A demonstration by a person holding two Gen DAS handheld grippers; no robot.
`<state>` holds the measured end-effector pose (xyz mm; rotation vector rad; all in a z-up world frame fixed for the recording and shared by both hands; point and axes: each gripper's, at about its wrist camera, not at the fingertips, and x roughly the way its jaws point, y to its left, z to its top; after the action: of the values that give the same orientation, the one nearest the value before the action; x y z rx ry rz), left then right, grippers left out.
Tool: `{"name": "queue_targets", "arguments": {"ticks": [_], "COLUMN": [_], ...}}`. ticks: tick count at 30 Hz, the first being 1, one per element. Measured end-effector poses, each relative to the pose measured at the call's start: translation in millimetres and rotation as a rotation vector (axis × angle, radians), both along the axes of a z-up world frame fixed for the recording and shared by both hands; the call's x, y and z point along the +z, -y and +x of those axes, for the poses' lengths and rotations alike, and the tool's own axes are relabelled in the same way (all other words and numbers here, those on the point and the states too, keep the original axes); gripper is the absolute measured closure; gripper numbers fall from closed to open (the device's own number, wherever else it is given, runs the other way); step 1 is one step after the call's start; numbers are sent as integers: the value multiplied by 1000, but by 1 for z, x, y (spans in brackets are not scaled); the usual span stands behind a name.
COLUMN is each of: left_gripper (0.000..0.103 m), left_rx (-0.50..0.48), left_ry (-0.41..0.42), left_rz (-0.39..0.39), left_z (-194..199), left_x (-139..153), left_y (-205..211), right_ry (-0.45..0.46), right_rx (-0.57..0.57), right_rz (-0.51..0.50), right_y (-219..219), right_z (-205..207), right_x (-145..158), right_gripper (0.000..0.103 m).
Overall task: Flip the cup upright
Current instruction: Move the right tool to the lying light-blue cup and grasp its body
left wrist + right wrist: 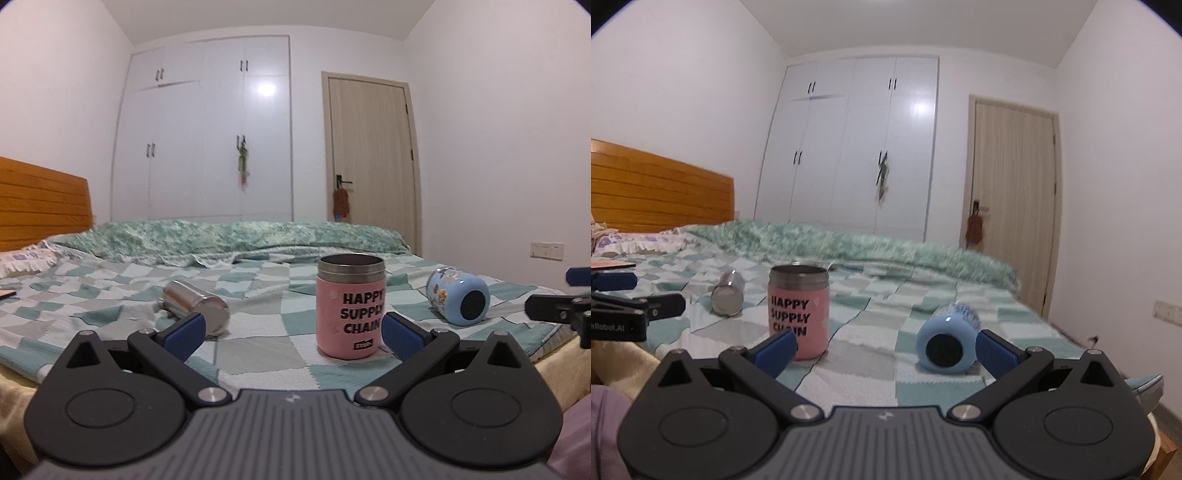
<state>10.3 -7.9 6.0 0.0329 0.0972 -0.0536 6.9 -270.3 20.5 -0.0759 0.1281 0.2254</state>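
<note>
A pink cup [349, 310] lettered "HAPPY SUPPLY CHAIN" stands upright on the bed, mouth up; it also shows in the right wrist view [798, 312]. A steel cup [195, 304] lies on its side to its left, also in the right wrist view [727, 293]. A blue cup [458, 295] lies on its side to the right, base toward me [947, 341]. My left gripper [293, 336] is open and empty, just short of the pink cup. My right gripper [886, 352] is open and empty, its right finger beside the blue cup.
The cups lie on a green-and-white checked blanket [258, 295] on a bed with a wooden headboard [661, 188]. A rumpled green quilt [229, 236] lies behind. A white wardrobe [207, 129] and a door [373, 147] stand at the back. The right gripper's tip shows at the left view's right edge [554, 306].
</note>
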Motion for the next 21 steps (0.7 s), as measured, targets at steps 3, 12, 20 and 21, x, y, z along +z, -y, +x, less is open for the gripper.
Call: {"name": "queue_targets", "arguments": {"ticks": [3, 12, 20, 21], "left_gripper": [0, 0, 0, 0], "left_rx": [-24, -130, -211, -219], "left_ry": [-28, -60, -107, -112], "left_rz": [-1, 12, 93, 114], "left_z": [11, 47, 92, 99], "left_x": [5, 25, 56, 61], "left_y": [2, 21, 55, 60], "right_ry": [-49, -163, -254, -270], "right_rx": [-12, -58, -78, -78], "right_rz": [8, -28, -40, -39], "right_y": [4, 14, 32, 34], "right_z": [12, 73, 130, 137], "right_x": [1, 15, 32, 35], "right_gripper": [0, 0, 0, 0]}}
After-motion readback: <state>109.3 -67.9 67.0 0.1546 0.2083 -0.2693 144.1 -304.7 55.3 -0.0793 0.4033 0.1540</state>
